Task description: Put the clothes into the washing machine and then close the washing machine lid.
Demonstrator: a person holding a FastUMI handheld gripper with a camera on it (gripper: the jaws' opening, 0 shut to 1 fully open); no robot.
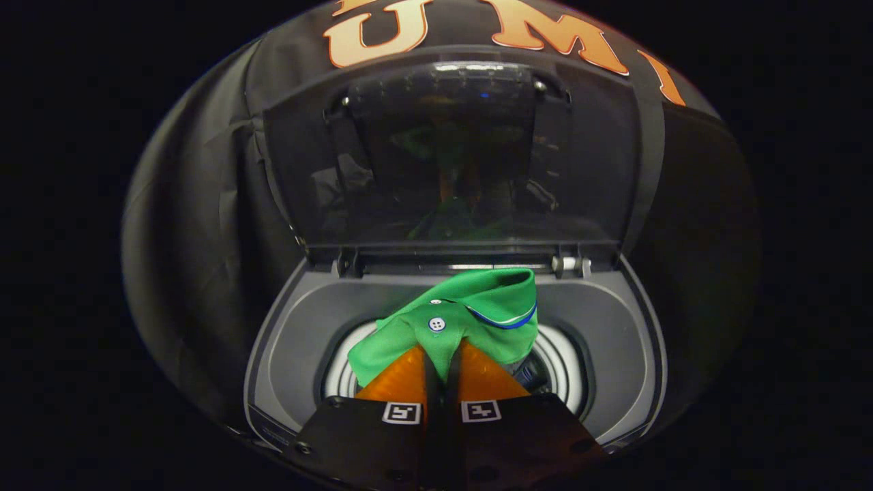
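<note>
green shirt held right over the open washer.

the gripper point(442, 351) is clenched on the green shirt point(464, 317), both fingers pinching a fold of the cloth between them, and the shirt bunches up just ahead of the fingertips, a white button and a blue-and-white trimmed collar showing on it. it hangs above the round drum opening point(563, 372) in the middle of the washing machine point(307, 327), its far end reaching toward the back edge by the hinges. the washing machine lid point(450, 157) stands upright behind, dark and see-through, with the booth's black cloth wall point(204, 204) beyond it.
</note>
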